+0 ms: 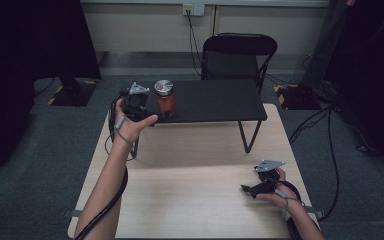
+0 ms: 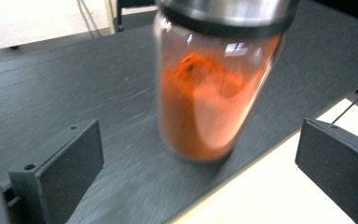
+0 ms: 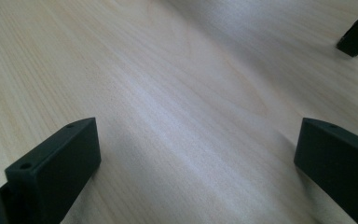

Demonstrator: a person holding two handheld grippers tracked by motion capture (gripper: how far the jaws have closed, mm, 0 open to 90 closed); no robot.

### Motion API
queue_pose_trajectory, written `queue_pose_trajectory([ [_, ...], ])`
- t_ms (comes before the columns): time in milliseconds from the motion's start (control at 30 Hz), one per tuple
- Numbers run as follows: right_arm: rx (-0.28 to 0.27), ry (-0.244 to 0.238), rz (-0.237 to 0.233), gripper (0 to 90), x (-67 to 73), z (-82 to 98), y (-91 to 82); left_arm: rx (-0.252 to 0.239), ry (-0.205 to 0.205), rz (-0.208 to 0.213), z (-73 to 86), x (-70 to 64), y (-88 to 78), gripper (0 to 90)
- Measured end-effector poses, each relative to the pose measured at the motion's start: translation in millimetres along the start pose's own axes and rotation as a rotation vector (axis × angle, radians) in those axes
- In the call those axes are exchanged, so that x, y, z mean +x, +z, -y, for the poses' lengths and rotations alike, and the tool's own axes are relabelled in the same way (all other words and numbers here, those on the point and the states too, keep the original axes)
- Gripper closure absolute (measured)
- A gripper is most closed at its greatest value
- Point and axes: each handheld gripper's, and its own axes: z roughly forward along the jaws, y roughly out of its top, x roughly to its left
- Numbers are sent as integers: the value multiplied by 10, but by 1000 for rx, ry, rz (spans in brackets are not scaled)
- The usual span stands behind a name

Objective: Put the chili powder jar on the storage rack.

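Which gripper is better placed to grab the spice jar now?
Left. The left gripper is open right at the jar on the black shelf; the right gripper is open over the wooden table.

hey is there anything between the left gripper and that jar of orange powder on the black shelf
Nothing visible. In the left gripper view the jar stands on the black shelf straight ahead, with bare shelf between it and the open jaws. From the high view the left gripper sits right beside the jar.

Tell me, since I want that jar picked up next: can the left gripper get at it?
Probably yes. The left gripper is open, the jar stands just ahead between its jaws, and nothing blocks the way.
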Motion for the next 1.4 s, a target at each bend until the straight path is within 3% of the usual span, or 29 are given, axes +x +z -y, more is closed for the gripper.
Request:
queue_pose_trajectory([
  [200,-1,1,0,0,4,0,2,-31,0,1,177,46,-182,2],
  [600,1,2,2,0,12,-5,5,-21,-3,8,577,40,-419,2],
  [1400,-5,4,6,0,27,6,9,-14,-76,56,1262,56,-561,2],
])
